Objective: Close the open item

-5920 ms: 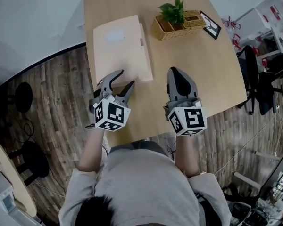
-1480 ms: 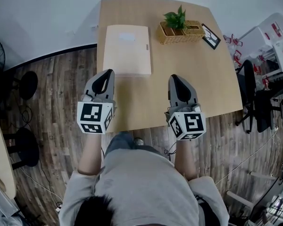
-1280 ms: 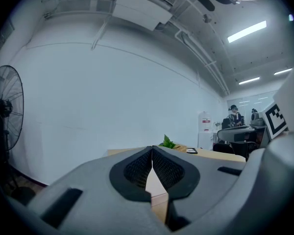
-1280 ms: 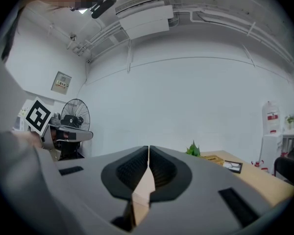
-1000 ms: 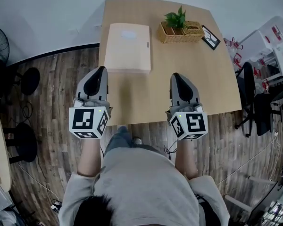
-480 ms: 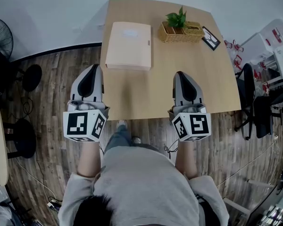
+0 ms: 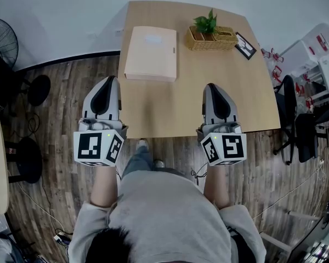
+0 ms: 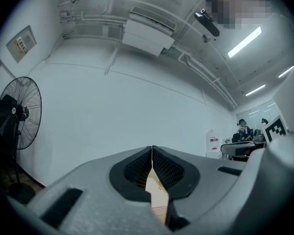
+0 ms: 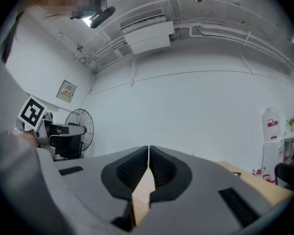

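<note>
A beige flat case (image 7: 151,53) lies shut on the far left part of the wooden table (image 7: 181,106). My left gripper (image 7: 111,79) hovers beside the table's near left corner, over the floor, its jaws pressed together and empty. My right gripper (image 7: 211,86) hangs over the table's near edge, also shut with nothing in it. Both stand well short of the case. In the left gripper view the gripper (image 8: 152,149) points up toward the white wall; the right gripper (image 9: 149,149) does the same in its own view.
A woven basket with a green plant (image 7: 211,33) and a black-framed card (image 7: 245,43) sit at the table's far right. A standing fan (image 7: 1,44) and black stools (image 7: 37,89) are on the left floor. Office chairs (image 7: 296,111) stand to the right.
The left gripper's jaws, apart 5.9 s ago near the case's front edge, are now shut. Both grippers have drawn back from the case; the left one went off the table's left side.
</note>
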Demonstrator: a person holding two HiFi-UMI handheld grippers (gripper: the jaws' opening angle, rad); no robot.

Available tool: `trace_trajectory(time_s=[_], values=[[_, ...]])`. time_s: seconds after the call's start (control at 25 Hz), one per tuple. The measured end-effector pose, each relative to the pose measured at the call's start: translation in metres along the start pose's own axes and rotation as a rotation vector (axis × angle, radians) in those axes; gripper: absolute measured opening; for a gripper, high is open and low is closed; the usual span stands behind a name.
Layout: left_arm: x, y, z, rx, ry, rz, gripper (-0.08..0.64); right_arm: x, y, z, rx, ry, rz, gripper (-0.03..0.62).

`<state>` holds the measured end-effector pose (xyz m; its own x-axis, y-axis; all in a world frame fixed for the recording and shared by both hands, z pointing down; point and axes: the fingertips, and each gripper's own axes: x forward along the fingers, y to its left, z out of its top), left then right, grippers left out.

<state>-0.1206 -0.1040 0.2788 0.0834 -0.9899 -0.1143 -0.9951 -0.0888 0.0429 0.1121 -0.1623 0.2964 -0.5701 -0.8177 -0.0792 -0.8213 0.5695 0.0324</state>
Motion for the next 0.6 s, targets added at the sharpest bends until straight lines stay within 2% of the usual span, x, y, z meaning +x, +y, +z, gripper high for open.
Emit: trace_trajectory(time_s=[0.6], values=[[-0.0085,-0.0026,0.003,0.01,-0.002,0.011,0.011,-0.0085,0.0018,0.0069,0.01,-0.015,-0.003,0.014]])
